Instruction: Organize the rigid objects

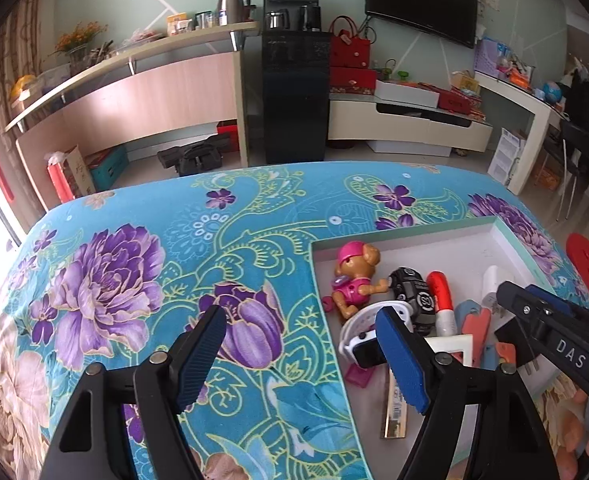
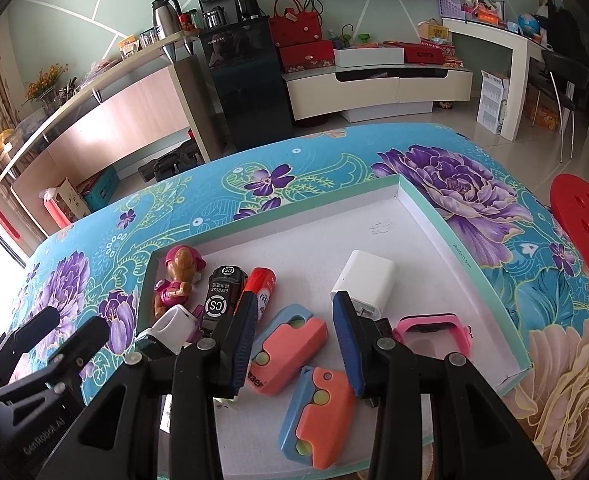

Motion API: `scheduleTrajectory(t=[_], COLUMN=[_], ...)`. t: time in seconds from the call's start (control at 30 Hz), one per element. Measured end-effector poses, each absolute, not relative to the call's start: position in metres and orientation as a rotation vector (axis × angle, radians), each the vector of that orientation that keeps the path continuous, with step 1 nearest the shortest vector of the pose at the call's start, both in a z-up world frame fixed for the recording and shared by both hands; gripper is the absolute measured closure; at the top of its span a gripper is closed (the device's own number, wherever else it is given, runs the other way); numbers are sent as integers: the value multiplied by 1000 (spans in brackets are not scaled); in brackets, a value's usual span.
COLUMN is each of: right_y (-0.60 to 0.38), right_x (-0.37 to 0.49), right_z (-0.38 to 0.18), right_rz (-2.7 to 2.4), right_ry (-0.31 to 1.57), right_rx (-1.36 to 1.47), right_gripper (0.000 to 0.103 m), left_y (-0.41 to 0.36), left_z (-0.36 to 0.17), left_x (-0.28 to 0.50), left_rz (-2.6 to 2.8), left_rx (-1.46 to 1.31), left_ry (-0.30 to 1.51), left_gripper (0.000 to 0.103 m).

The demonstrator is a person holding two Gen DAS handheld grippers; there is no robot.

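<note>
Left wrist view
Left gripper (image 1: 300, 356): hanging released, jaws spread wide and gripping nothing; one finger is sitting over the cloth, the other over the near left corner of the tray.
Surface: a turquoise cloth (image 1: 182, 240) with purple flowers is covering the table.
Tray (image 1: 406, 236): a shallow white box with a mint rim is lying on the right part of the cloth, holding the rigid objects.
Contents: a pink toy dog (image 1: 354, 276) is lying at the left wall, a black toy car (image 1: 410, 290) just beside it, then a red and white tube (image 1: 441, 300); a white watch (image 1: 360, 338) is lying partly behind the left gripper's right finger.
Right gripper (image 1: 494, 312): reaching in from the right, its black arm is hiding the tray's near right part; its fingertips are hard to make out here.
Room: a black water dispenser (image 1: 296, 92), a long shelf desk (image 1: 134, 92) and a wall screen (image 1: 422, 4) are standing behind the table.

Right wrist view
Right gripper (image 2: 294, 338): hovering over the tray (image 2: 470, 240), jaws narrowed but not pressing on anything; a salmon and blue block (image 2: 290, 350) is lying on the tray floor below the gap.
Around: a second salmon and blue block (image 2: 318, 416) is lying nearer the camera, a white charger (image 2: 368, 280) beyond the right finger, a pink watch (image 2: 434, 334) at the right.
Room: a red stool (image 2: 582, 224) is standing off the table's right edge.
</note>
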State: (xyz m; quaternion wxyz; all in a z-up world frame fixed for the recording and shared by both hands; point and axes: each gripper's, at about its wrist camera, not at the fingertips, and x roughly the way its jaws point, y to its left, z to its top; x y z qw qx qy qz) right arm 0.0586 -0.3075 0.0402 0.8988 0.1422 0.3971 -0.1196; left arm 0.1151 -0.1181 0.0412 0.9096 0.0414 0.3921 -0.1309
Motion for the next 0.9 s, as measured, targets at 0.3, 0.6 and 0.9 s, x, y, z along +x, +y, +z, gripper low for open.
scheduleTrajectory(t=[0.3,0.6,0.9], right_y=[-294,-271,-269], right_x=[67,76,77], right_z=[34,31,30], right_rz=[-213,-164,-158], right_ry=[859,883,883], right_rx=[278,239,242], right_gripper=[63,60,41], left_y=[-74,-58,-57], left_z=[29,20,18], left_x=[132,138,139], left_rz=[-107,-15,21], left_rx=[-11,-26,3], left_ry=[863,892,888], left_gripper=[20,6,0])
